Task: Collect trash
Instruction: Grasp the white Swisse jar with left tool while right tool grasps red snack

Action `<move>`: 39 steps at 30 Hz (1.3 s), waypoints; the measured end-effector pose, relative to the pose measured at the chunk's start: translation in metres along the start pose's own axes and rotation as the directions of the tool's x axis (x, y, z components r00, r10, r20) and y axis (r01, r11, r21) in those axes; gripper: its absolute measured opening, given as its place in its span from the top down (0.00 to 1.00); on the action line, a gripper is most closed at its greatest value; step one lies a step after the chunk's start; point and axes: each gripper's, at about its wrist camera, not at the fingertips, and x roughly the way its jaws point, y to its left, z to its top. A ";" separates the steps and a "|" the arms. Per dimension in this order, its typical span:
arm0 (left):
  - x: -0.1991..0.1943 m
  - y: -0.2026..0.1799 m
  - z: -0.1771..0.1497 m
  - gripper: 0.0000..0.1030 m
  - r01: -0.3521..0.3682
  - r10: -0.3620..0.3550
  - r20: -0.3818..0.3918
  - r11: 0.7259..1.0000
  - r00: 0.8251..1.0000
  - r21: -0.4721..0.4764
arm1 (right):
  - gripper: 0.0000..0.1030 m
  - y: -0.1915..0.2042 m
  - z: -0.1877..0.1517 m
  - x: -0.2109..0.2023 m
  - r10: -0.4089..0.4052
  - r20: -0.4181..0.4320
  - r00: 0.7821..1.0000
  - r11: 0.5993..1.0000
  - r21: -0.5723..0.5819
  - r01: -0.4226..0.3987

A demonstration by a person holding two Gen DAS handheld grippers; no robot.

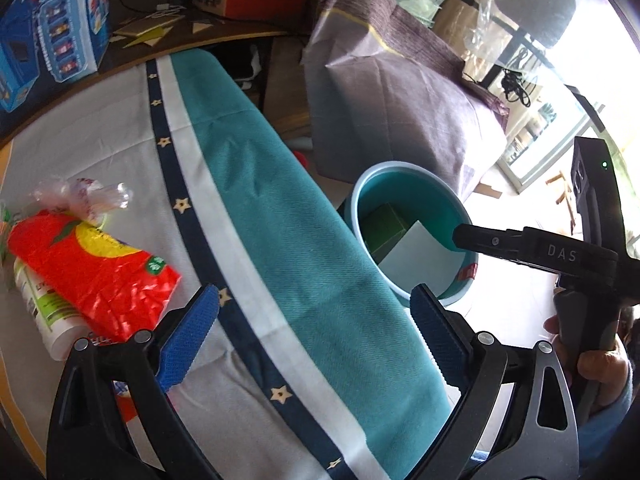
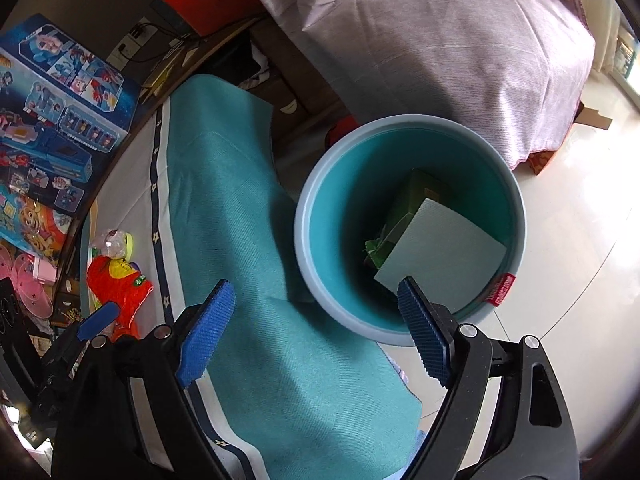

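Observation:
My left gripper (image 1: 312,340) hangs open over the table's teal and white cloth (image 1: 280,216), with nothing between its blue pads. On the cloth to its left lie a red snack packet (image 1: 96,272), a white bottle (image 1: 44,312) and crumpled clear plastic (image 1: 80,196). A light blue bin (image 2: 301,240) stands on the floor beside the table. A green box (image 2: 422,190) and a white sheet (image 2: 444,252) lie inside it. My right gripper (image 2: 316,332) is open and empty above the bin's near rim. The red packet (image 2: 120,284) shows at the left of the right wrist view.
A bed under a purple cover (image 1: 400,92) stands behind the bin (image 1: 362,188). Blue toy boxes (image 2: 60,120) line the table's far edge. A hand (image 1: 596,360) holds the right gripper's handle at the right. Pale floor (image 2: 580,280) lies right of the bin.

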 end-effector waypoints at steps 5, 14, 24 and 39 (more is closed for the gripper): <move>-0.026 0.039 -0.015 0.06 -0.028 0.029 0.025 0.998 0.999 -0.061 | 0.22 0.040 -0.004 0.009 0.013 -0.026 1.000 0.998 -0.057 -0.014; -0.063 0.129 -0.044 0.05 -0.090 0.110 0.084 0.973 0.990 -0.212 | 0.22 0.111 -0.009 0.032 0.019 -0.076 0.997 0.986 -0.165 -0.031; -0.072 0.214 -0.067 0.05 -0.118 0.157 0.069 0.913 0.985 -0.390 | 0.22 0.144 -0.011 0.067 -0.003 -0.148 0.989 0.980 -0.199 -0.027; -0.021 0.221 -0.034 0.05 -0.120 0.130 0.001 0.924 0.992 -0.363 | 0.22 0.176 -0.003 0.101 0.021 -0.212 0.977 0.978 -0.199 -0.064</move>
